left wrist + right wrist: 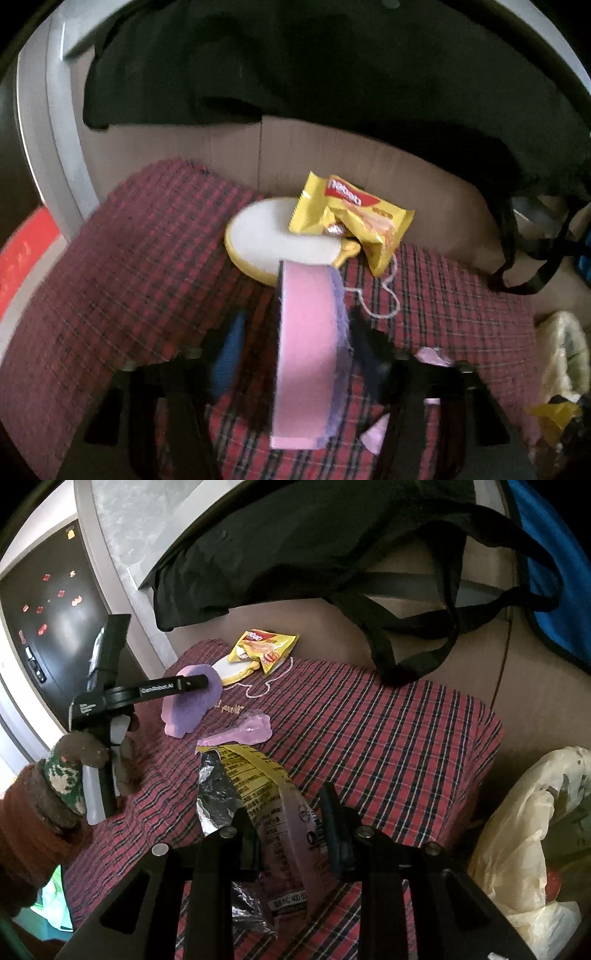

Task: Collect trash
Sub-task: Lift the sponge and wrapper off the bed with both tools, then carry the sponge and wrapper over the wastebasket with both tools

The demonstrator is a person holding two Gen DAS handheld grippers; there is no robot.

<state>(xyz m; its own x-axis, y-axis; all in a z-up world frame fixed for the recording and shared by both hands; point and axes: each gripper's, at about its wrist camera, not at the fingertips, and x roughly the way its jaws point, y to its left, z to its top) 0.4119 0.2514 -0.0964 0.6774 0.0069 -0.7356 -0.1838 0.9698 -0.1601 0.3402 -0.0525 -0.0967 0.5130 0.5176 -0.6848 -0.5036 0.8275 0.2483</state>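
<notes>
Looking along the left gripper [310, 354], the left wrist view shows one pink-and-purple foam pad [306, 354] standing on edge between the jaws, which are clamped on it, so this piece is picked up but not yet binned. At twelve o'clock from it one round white-and-yellow foam pad [258, 236] lies on the red plaid cloth [129, 258], with one crumpled yellow snack wrapper [351, 218] on its far edge. A loop of white string [388, 302] trails at one o'clock, and two small pink scraps [373, 435] lie at five o'clock. At three o'clock, off the cloth, one pale plastic bag [565, 354] stands open with litter inside; it is judged to be the bin.

In the right wrist view the right gripper [291, 830] pinches one torn purple-and-yellow foil packet [269, 812], also not yet dropped. The left gripper [192, 685] sits at ten o'clock, gripping the foam pad [188, 709], held by a gloved hand [88, 753]. One flat pink plastic piece [247, 733] lies at eleven o'clock, and the yellow wrapper [262, 646] at twelve. The plastic bag [517, 830] is at three o'clock.

By this showing, two items are in hand and at least four remain on the cloth, so the job is judged roughly midway.
</notes>
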